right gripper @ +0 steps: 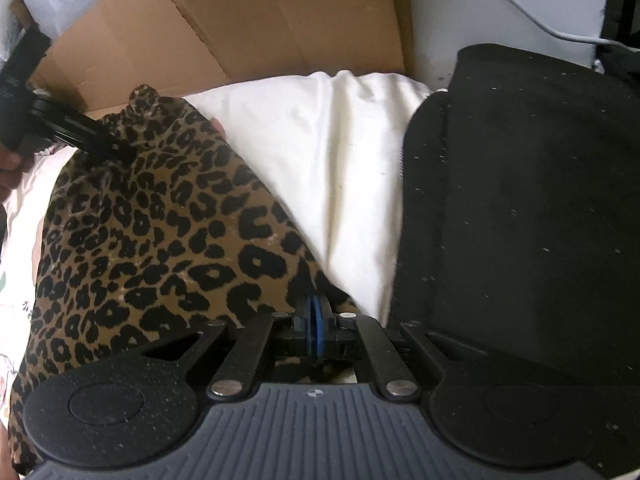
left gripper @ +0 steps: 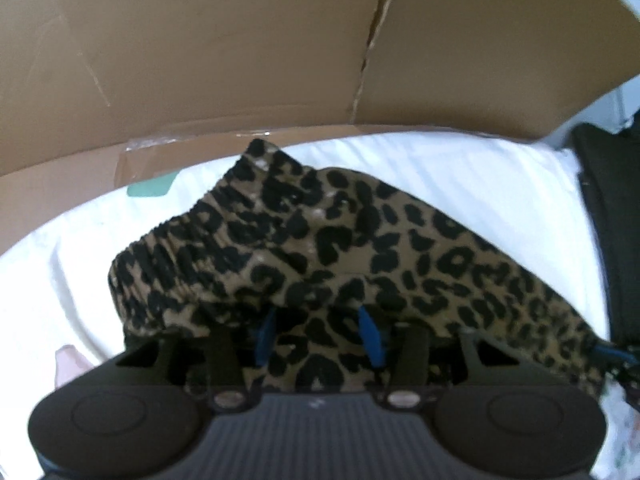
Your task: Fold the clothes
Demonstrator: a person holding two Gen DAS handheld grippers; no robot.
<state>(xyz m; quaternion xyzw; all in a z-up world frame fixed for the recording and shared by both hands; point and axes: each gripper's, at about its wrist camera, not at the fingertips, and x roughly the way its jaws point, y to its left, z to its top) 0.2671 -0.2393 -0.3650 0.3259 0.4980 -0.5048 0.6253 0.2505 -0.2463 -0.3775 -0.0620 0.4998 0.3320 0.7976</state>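
Observation:
A leopard-print garment (left gripper: 352, 240) with an elastic waistband lies on the white bedding (left gripper: 460, 176). My left gripper (left gripper: 320, 334) is open, its blue fingertips (left gripper: 370, 334) apart with leopard cloth between and over them. In the right wrist view the same garment (right gripper: 160, 240) stretches from lower left up to the left gripper (right gripper: 92, 136), which is at its far corner. My right gripper (right gripper: 314, 328) is shut, its blue pads pressed together on the garment's near edge.
Brown cardboard (left gripper: 240, 48) stands behind the bedding and also shows in the right wrist view (right gripper: 240, 20). A black garment (right gripper: 520, 220) lies on the right of the white bedding (right gripper: 340, 160). A white cable (right gripper: 532, 16) runs at the upper right.

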